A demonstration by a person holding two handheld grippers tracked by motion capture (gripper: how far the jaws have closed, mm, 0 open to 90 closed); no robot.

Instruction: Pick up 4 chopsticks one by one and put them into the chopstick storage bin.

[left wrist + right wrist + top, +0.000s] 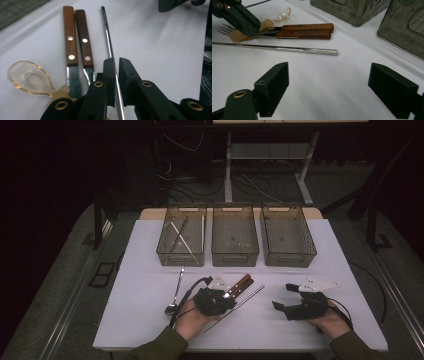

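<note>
A thin metal rod (107, 32) lies on the white table (150, 320), and my left gripper (116, 61) is shut on it near its middle, one pad on each side. Just left of it in the left gripper view lie a wooden-handled knife (70, 35), a wooden-handled fork (83, 37) and a clear amber-tinted plastic spoon (27, 77). From above, the left gripper (227, 302) sits over the rod (245, 300) beside the wooden handles (241, 284). My right gripper (329, 75) stands open and holds nothing, on the table right of the rod (287, 49).
Three clear bins stand in a row at the back: the left bin (181, 257) holds a few long thin sticks, and the middle bin (235, 257) and right bin (290, 259) look bare. A metal spoon (175, 295) lies left of the left hand.
</note>
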